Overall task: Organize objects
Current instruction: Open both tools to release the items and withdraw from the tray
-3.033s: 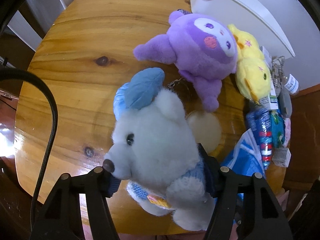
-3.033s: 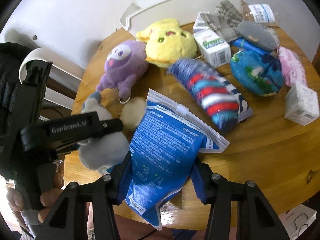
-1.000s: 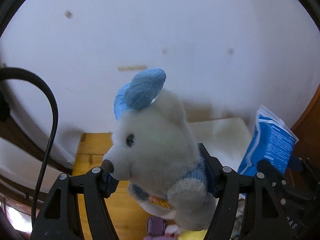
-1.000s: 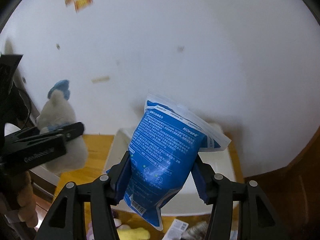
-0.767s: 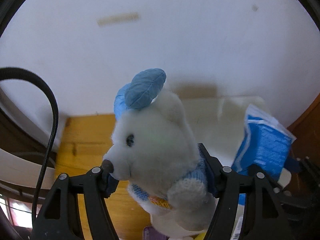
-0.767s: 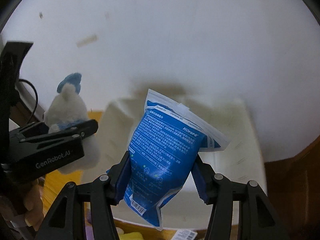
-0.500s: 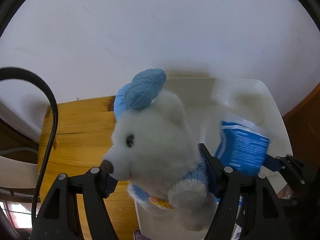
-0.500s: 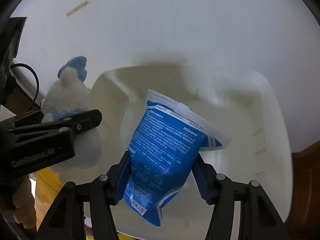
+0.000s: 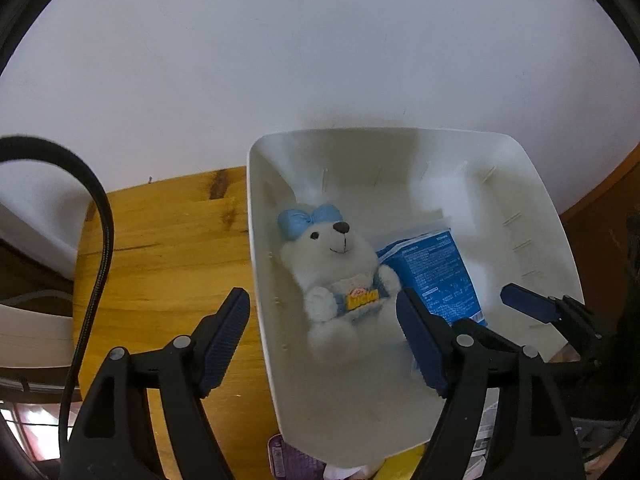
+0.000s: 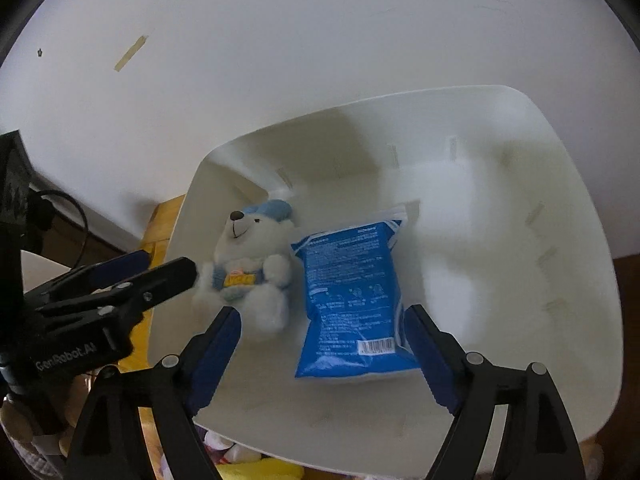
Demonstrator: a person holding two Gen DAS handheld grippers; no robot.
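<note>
The left gripper [image 9: 322, 336] hangs with its jaws spread wide and nothing between them, above the left rim of a white plastic bin [image 9: 256, 248]; one blue-padded finger is over the wooden table [image 9: 160, 248], the other over the bin's inside. The right gripper [image 10: 322, 354] is likewise wide open and empty, over the bin's near edge.

On the bin floor, against the left wall, a white plush bear [image 9: 344, 276] with a blue bow lies on its back, face up. Just beside it, touching its arm, a blue resealable pouch [image 10: 352, 292] lies flat with its barcode toward the near edge. The right half of the bin is bare. Bits of purple and yellow plush [image 10: 256, 468] show below the bin's near rim.
</note>
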